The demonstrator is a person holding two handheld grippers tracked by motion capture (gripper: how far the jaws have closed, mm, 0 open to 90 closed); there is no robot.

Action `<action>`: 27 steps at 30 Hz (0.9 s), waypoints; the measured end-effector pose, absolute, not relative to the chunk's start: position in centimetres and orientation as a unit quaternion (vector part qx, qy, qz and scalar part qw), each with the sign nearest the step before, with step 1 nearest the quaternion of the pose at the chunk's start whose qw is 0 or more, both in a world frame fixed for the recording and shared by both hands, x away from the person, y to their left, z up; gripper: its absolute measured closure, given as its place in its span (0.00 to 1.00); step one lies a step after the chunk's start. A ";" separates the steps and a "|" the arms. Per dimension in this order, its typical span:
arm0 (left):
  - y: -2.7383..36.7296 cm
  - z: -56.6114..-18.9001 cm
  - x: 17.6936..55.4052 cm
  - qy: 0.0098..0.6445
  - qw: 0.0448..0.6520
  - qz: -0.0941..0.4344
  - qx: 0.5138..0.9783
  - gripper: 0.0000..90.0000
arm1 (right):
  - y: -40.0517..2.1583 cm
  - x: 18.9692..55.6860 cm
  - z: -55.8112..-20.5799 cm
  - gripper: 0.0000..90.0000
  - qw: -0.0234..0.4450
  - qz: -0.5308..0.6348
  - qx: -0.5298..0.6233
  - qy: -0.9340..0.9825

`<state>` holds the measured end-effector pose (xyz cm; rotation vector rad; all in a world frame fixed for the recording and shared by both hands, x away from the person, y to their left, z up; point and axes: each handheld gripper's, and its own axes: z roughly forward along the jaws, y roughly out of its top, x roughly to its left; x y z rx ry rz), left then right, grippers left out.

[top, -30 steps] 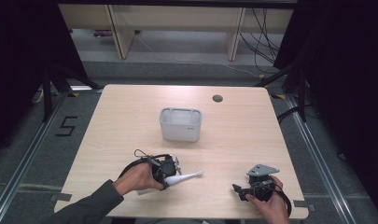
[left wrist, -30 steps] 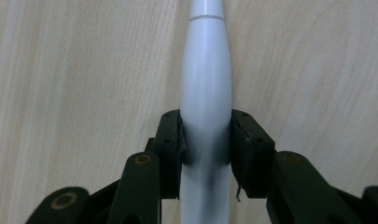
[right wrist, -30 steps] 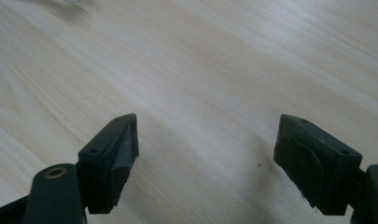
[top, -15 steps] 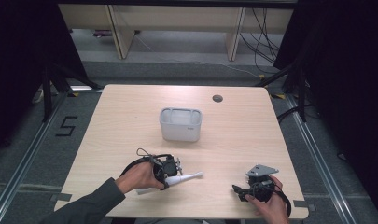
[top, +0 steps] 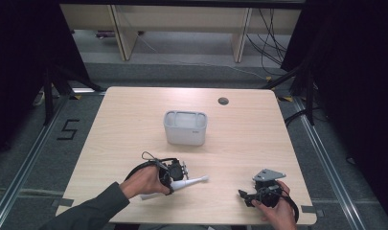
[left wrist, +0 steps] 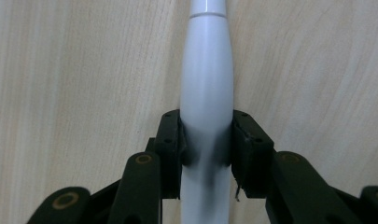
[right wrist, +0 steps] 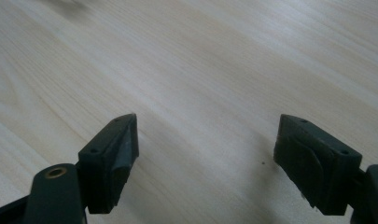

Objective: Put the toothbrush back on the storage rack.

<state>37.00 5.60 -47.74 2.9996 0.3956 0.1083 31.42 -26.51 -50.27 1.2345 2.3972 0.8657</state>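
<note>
1. The left gripper (top: pixel 182 173) sits at the near left of the tabletop (top: pixel 134 120), its jaws clamped on a white tapered object (left wrist: pixel 206 93), probably an electric toothbrush handle or a similar wand. In the left gripper view the pads (left wrist: pixel 170 140) press on the thick part of the smooth, rounded body.
2. Risk at this grip, as I judge it: the body is slick and narrows toward its tip, so it could slide forward out of the jaws or roll between the pads if the hand tilts or swings fast. The hold also sits far back from the slim end, so that long overhang could lever the object downward.
3. The object's long axis lies roughly left to right and close to level above the tabletop. Its narrow tip (top: pixel 204 178) points right and slightly far; the thick end is hidden by the hand.
4. The grey bin (top: pixel 185 127) stands mid-tabletop, farther off and well apart. If it is the goal, the tip could catch its rim on a shallow approach.
5. The right gripper (top: pixel 249 197) rests near right with jaws spread wide, holding nothing.
</note>
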 end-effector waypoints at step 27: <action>8.0 -43.9 37.6 0.150 0.213 0.068 0.963 0.74 | -26.7 31.5 -50.3 0.25 0.157 0.301 0.433 0.835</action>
